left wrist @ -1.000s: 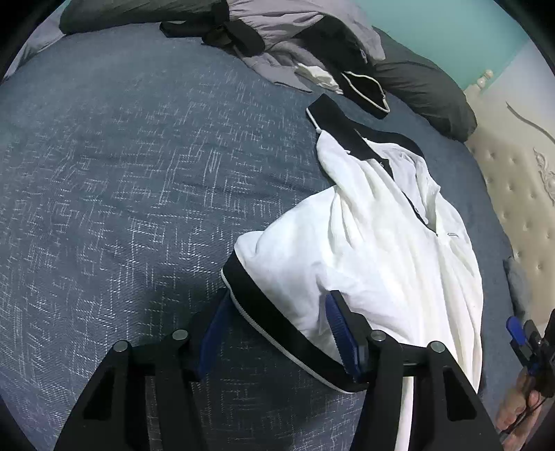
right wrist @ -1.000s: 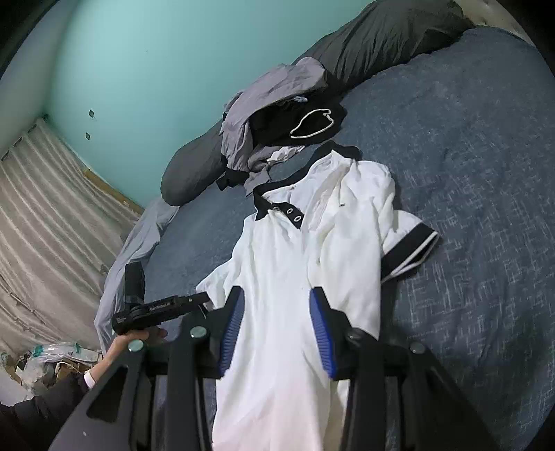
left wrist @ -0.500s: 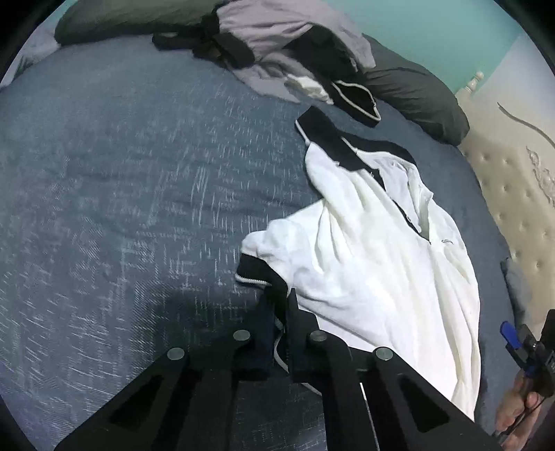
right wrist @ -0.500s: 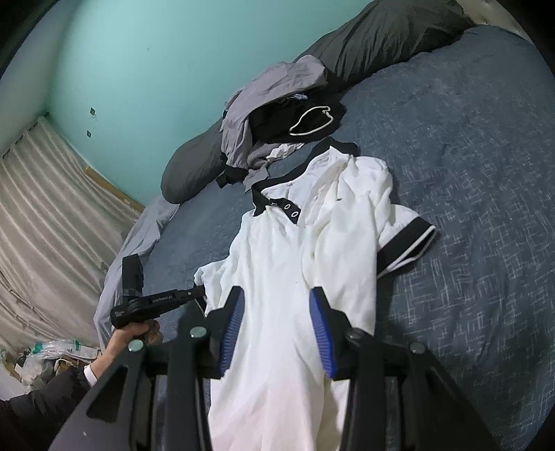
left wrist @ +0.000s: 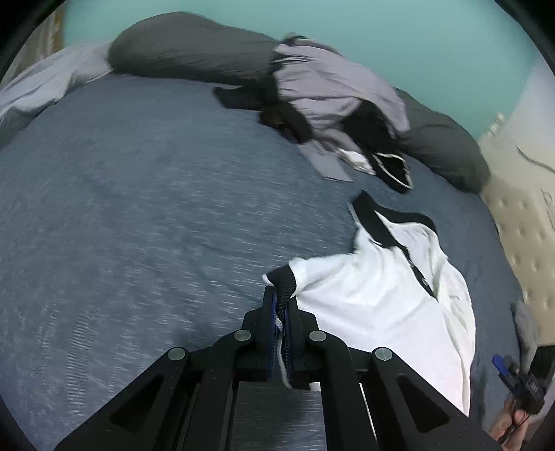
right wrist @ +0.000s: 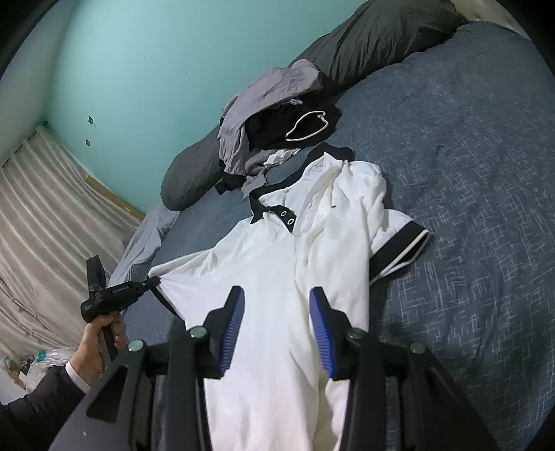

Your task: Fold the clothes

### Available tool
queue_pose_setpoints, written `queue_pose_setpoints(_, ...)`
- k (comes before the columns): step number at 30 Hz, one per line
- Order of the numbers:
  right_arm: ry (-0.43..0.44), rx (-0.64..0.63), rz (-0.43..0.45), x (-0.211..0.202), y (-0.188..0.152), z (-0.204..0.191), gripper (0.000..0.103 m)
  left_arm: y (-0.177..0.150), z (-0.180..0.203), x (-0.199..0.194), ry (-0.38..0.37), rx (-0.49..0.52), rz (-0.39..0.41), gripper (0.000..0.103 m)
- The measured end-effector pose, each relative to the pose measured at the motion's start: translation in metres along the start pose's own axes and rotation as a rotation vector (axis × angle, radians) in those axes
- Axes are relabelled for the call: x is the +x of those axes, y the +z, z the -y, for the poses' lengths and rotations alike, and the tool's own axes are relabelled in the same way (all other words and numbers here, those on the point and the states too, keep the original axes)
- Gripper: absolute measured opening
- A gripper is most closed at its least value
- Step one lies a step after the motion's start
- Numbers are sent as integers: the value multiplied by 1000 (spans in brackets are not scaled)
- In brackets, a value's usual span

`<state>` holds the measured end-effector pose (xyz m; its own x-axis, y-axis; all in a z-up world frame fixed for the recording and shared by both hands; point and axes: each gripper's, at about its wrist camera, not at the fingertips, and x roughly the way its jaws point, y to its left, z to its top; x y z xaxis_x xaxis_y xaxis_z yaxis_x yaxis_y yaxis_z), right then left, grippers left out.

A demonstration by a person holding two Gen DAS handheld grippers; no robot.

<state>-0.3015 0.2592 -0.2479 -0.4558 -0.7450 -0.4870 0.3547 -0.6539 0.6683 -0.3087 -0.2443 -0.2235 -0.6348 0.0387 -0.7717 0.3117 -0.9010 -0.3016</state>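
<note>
White polo shirt (right wrist: 277, 263) with black collar and black sleeve cuffs, spread face-up on the blue-grey bedspread (right wrist: 468, 173), collar end toward the pillows. One sleeve (left wrist: 288, 277) pulled up off the bed by its black cuff, clamped tight between the pads of the left gripper (left wrist: 281, 295), fabric bunched right in the pinch. Other sleeve (right wrist: 399, 243) lying flat out to the side, cuff with a thin white stripe. Right gripper (right wrist: 275, 301) parked over the lower body of the shirt, blue pads apart, nothing pinched between them, can't tell whether the tips touch the cloth.

Just past the collar, a messy heap of grey and black clothes (right wrist: 277, 114), something black with white piping on top. Dark grey pillows (right wrist: 374, 31) along the head of the bed behind that. Teal wall (right wrist: 156, 69) beyond, striped curtain (right wrist: 45, 225) at the side. Hand (right wrist: 95, 341) in a dark sleeve gripping the left gripper's handle. Tufted beige headboard (left wrist: 523, 229) off at the edge in the left wrist view.
</note>
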Motion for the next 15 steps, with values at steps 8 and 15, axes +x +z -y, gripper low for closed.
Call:
queue_pose_setpoints(8,-8,7,-5,2,1,4,39,-12,-51,36,54,-145,-77,4)
queue_pose_setpoints(15,-38,27,-12,5,1,13,39,-27,-56,46,41,-193,-69,7)
